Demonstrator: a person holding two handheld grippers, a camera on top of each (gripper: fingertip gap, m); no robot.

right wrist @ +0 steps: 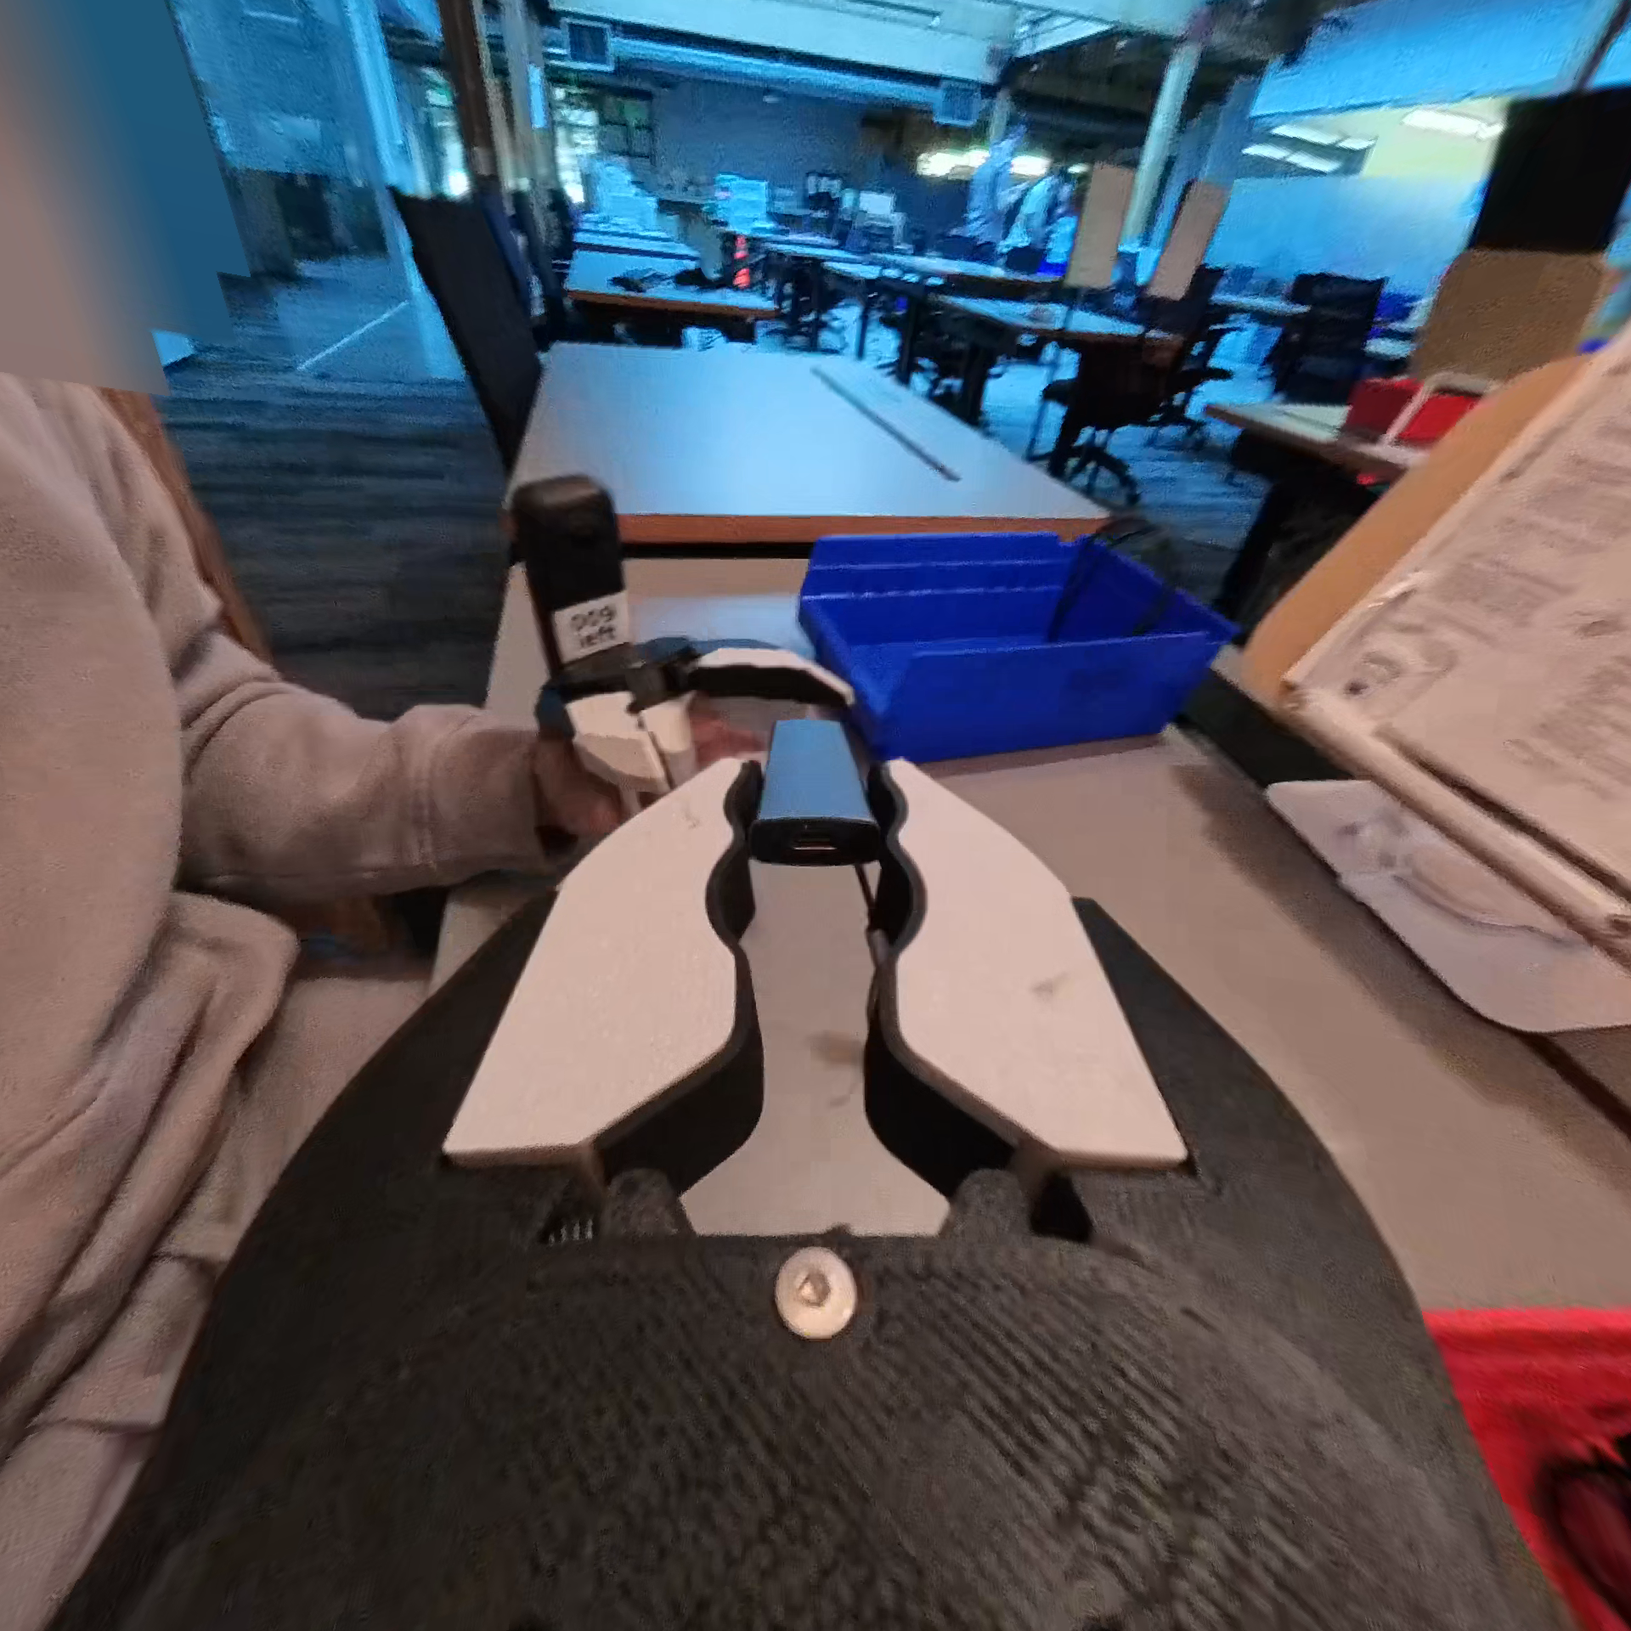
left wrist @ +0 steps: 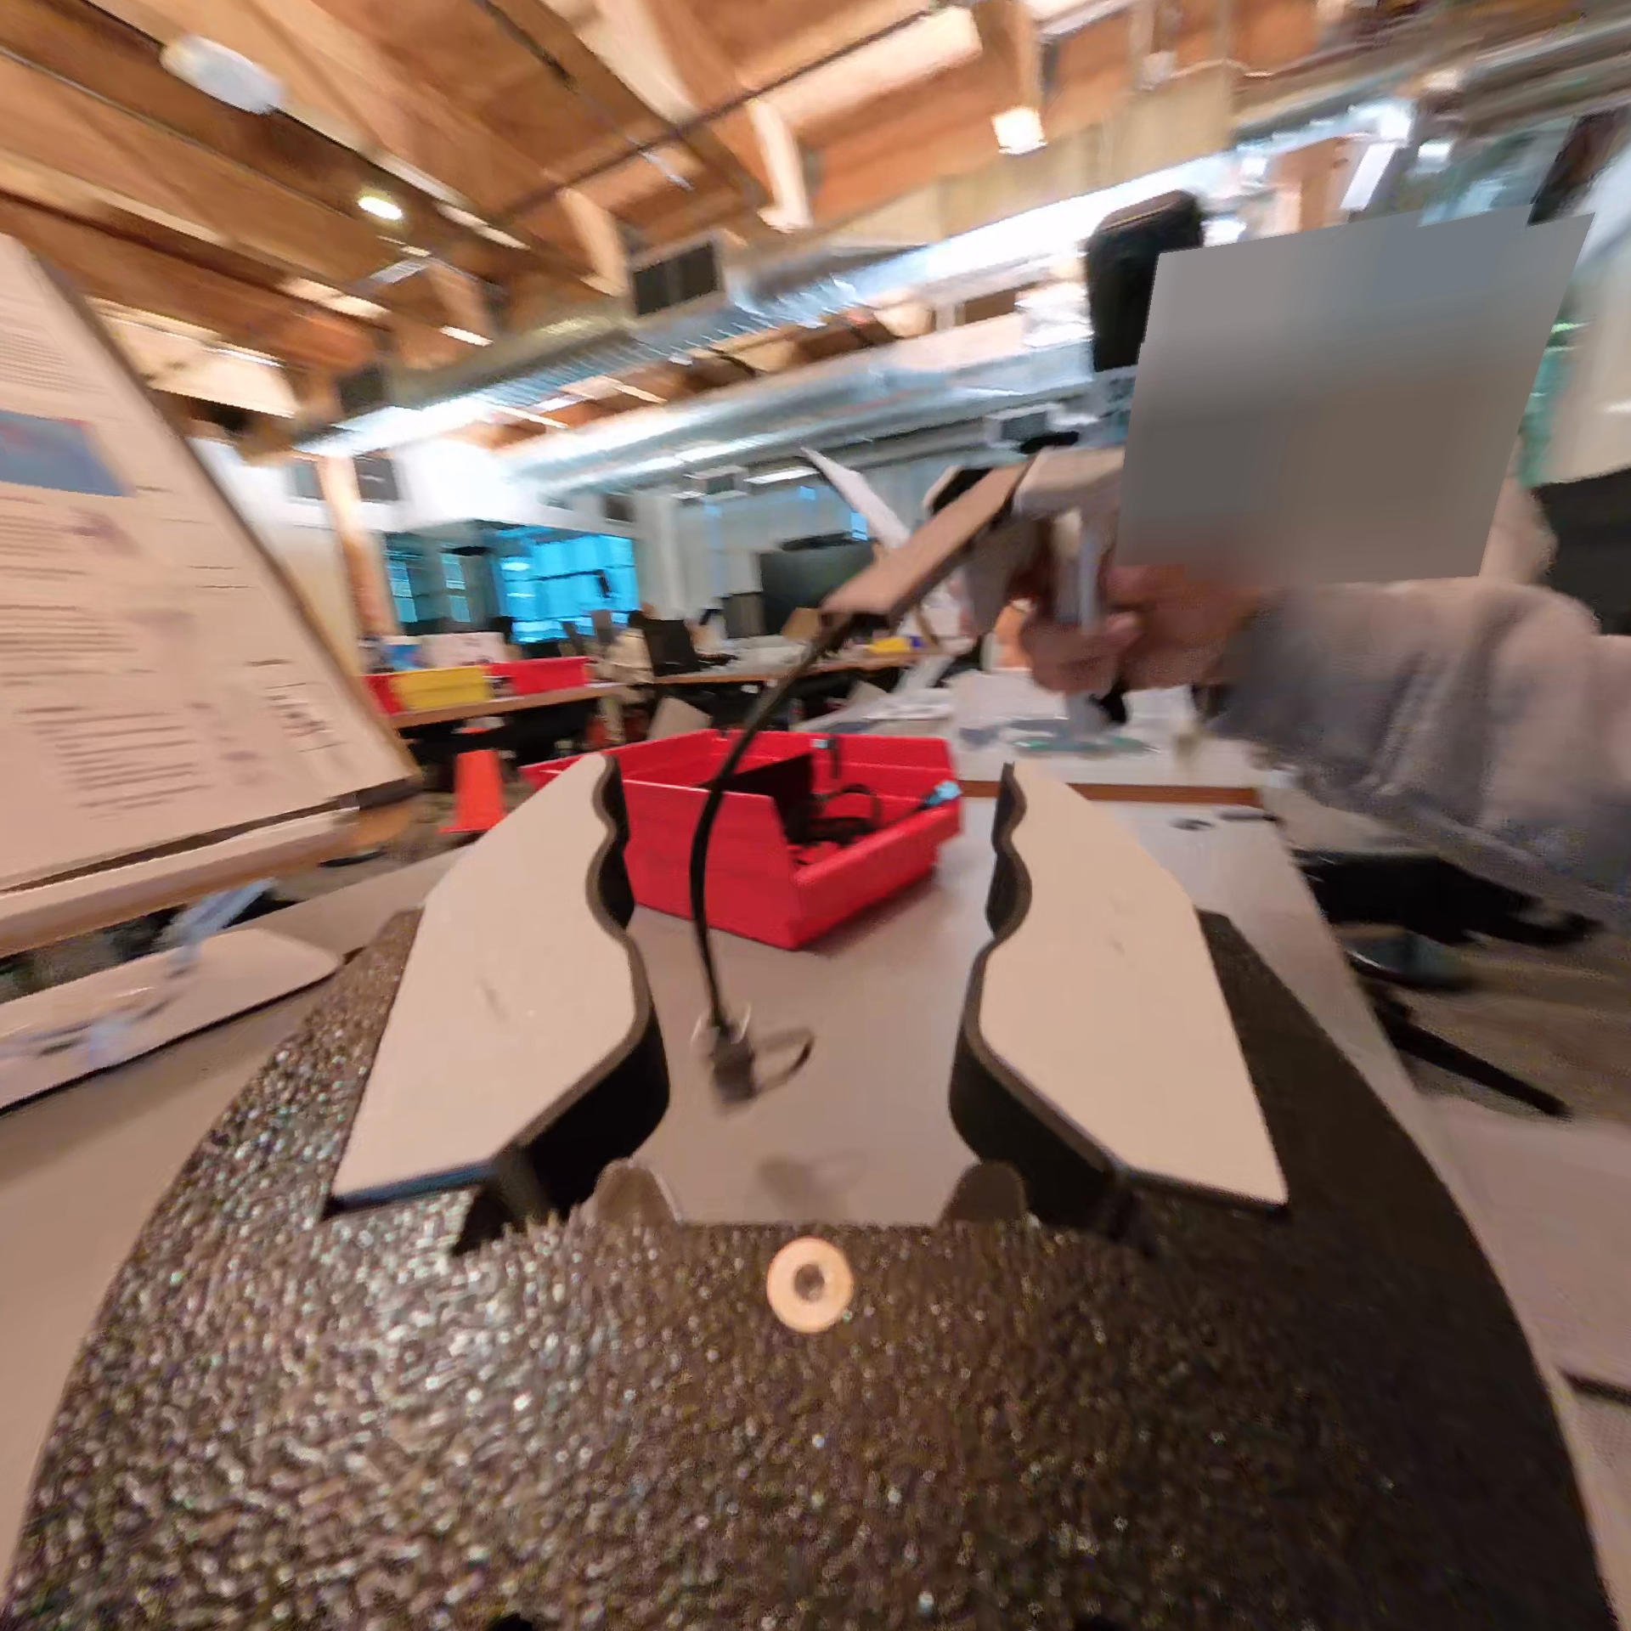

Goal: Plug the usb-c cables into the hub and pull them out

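Note:
My right gripper (right wrist: pixel 814 777) is shut on a dark USB-C hub (right wrist: pixel 812 785), with one port facing the camera. In the left wrist view the hub (left wrist: pixel 918 547) is held up at the right, above the table. A black cable (left wrist: pixel 706 847) hangs from it, and its blurred plug end (left wrist: pixel 731 1059) dangles just above the grey table (left wrist: pixel 847 1147). My left gripper (left wrist: pixel 807 781) is open and empty, its fingers wide apart on either side of the hanging cable. It also shows farther off in the right wrist view (right wrist: pixel 697 706).
A red bin (left wrist: pixel 794 883) holding black cables stands just beyond the left gripper. A blue bin (right wrist: pixel 1015 671) with a cable in it sits beyond the hub. A propped board with paper sheets (left wrist: pixel 132 574) stands at the table's side, also in the right wrist view (right wrist: pixel 1456 662). One gripper's finger ends stand about 11 centimetres off the other's.

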